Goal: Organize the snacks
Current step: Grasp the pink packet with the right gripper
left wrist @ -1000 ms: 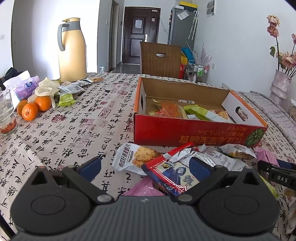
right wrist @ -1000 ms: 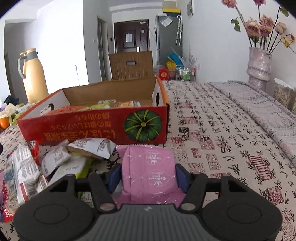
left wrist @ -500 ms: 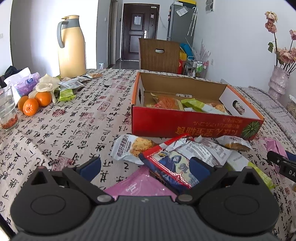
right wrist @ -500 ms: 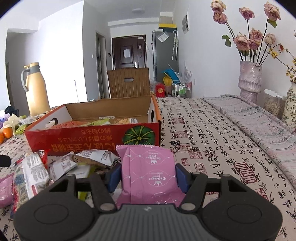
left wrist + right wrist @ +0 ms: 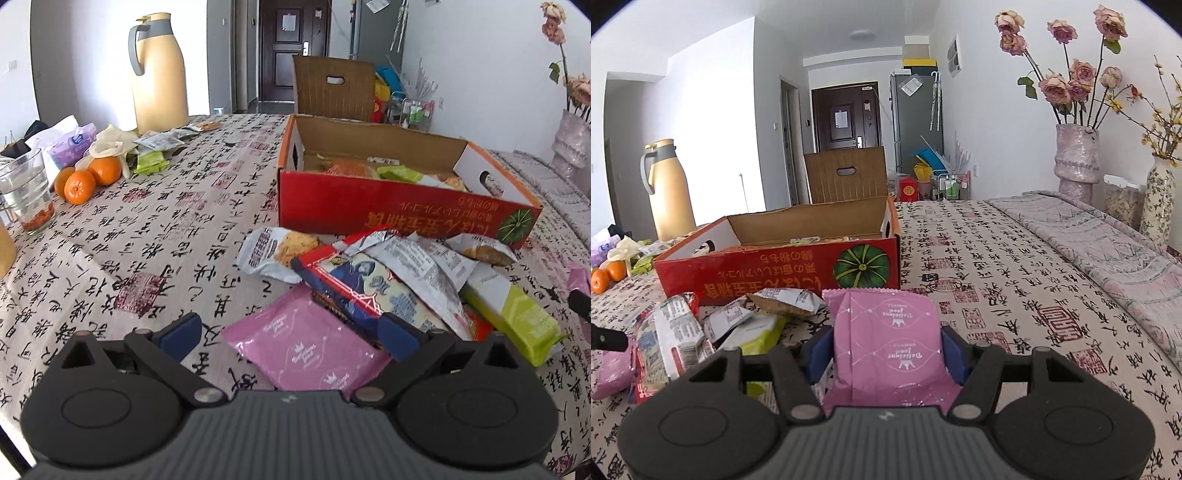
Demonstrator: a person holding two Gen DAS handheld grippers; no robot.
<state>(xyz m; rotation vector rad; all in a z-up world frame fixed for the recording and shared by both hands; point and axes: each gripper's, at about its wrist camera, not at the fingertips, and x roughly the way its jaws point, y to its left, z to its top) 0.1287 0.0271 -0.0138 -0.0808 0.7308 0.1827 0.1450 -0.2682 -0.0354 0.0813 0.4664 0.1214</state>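
Pink packet (image 5: 886, 343) clamped upright inside right claw (image 5: 886, 349).

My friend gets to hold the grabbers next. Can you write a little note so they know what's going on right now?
Right gripper: shut on a pink snack packet, held up in front of the red cardboard box.
Left gripper: open and holding nothing, low over a second pink packet that lies on the tablecloth.
Done: some snacks already lie in the box.
Left: drop the held packet in the box, then probably grab the second pink one. After that comes the pile in front of the box: the blue and red bag, the green and white bar and the small silver packets.
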